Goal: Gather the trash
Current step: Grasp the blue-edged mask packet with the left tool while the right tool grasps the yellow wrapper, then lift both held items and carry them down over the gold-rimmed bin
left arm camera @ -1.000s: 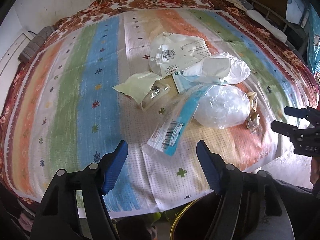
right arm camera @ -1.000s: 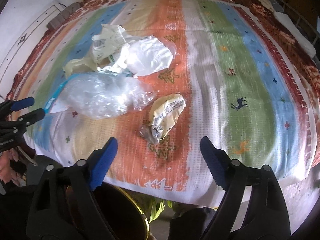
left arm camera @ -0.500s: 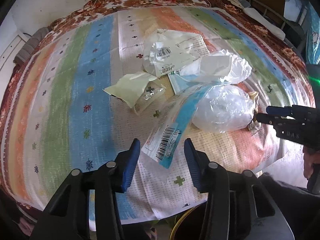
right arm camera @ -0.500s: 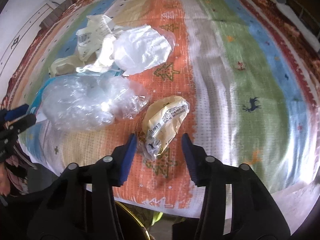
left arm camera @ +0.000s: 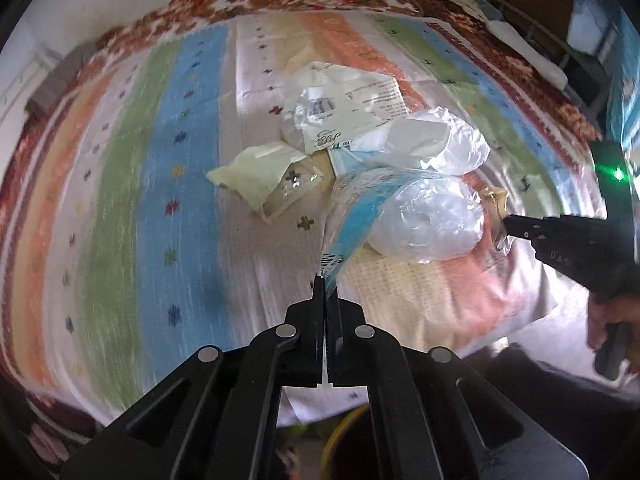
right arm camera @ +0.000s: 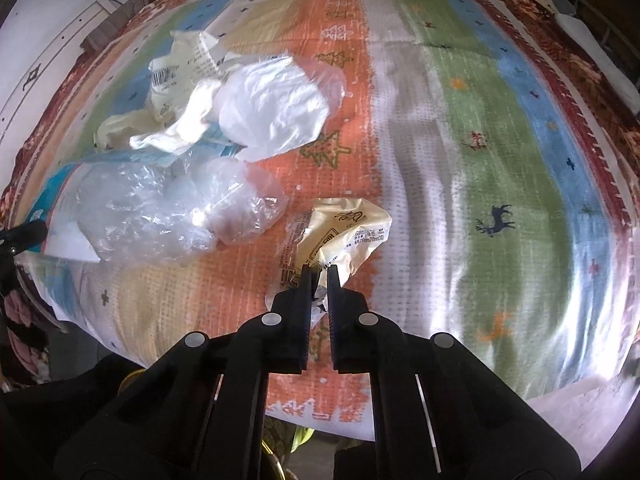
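Note:
Trash lies in a heap on a striped bedspread [left arm camera: 160,200]. My left gripper [left arm camera: 326,280] is shut on the barcode end of a blue-and-clear plastic bag [left arm camera: 360,208], which is pulled taut toward me. My right gripper [right arm camera: 319,270] has its jaws closing on the crumpled near end of a yellow snack wrapper [right arm camera: 344,232], and the pads pinch it. In the left wrist view the right gripper [left arm camera: 508,224] shows at the right edge, at the wrapper [left arm camera: 494,198]. The left gripper's tip [right arm camera: 24,232] shows at the far left of the right wrist view.
A crumpled clear bag [left arm camera: 428,224], a white bag [left arm camera: 440,144], a printed white packet [left arm camera: 352,108] and a pale yellow packet [left arm camera: 260,172] lie close together mid-bed. A yellow-rimmed bin [left arm camera: 340,428] stands below the bed's near edge. A hand [left arm camera: 608,316] holds the right gripper.
Both grippers went from wide open to closed. The left one closed on the barcode end of the blue-and-clear bag, the right one moved in and closed on the yellow wrapper.

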A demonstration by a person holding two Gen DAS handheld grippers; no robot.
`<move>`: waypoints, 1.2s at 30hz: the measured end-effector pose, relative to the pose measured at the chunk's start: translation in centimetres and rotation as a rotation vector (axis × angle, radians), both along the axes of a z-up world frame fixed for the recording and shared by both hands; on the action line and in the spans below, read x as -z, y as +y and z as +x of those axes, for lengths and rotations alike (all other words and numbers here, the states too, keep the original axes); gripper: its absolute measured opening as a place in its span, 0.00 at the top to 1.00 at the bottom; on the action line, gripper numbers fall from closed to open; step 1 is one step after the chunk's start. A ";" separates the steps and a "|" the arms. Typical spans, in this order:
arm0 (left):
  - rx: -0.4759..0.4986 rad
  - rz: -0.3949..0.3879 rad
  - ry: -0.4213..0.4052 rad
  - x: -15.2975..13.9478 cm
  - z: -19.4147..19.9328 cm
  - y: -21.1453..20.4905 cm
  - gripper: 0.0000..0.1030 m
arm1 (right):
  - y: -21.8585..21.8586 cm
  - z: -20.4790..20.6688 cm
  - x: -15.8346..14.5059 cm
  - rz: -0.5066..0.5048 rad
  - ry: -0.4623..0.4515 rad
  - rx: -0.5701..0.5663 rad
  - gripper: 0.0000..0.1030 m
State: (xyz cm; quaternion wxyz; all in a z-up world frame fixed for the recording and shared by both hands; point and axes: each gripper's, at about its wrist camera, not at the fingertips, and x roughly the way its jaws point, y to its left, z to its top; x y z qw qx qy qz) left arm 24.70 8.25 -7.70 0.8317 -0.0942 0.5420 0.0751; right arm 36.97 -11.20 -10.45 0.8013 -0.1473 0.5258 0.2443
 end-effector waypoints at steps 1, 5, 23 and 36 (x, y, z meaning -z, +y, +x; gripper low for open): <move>-0.008 -0.014 0.001 -0.2 -0.2 0.1 1.00 | -0.3 0.1 -0.3 0.007 0.001 0.007 0.94; -0.010 -0.013 0.001 -0.8 -0.8 0.1 1.00 | -1.3 0.2 -1.0 0.025 0.005 0.025 0.94; -0.012 -0.177 -0.118 -5.3 -5.1 -0.9 1.00 | 0.4 -6.8 -6.6 0.095 -0.070 -0.096 0.94; -0.031 -0.266 -0.138 -6.0 -8.0 -1.9 1.00 | 0.0 -11.3 -9.2 0.146 -0.111 -0.150 0.94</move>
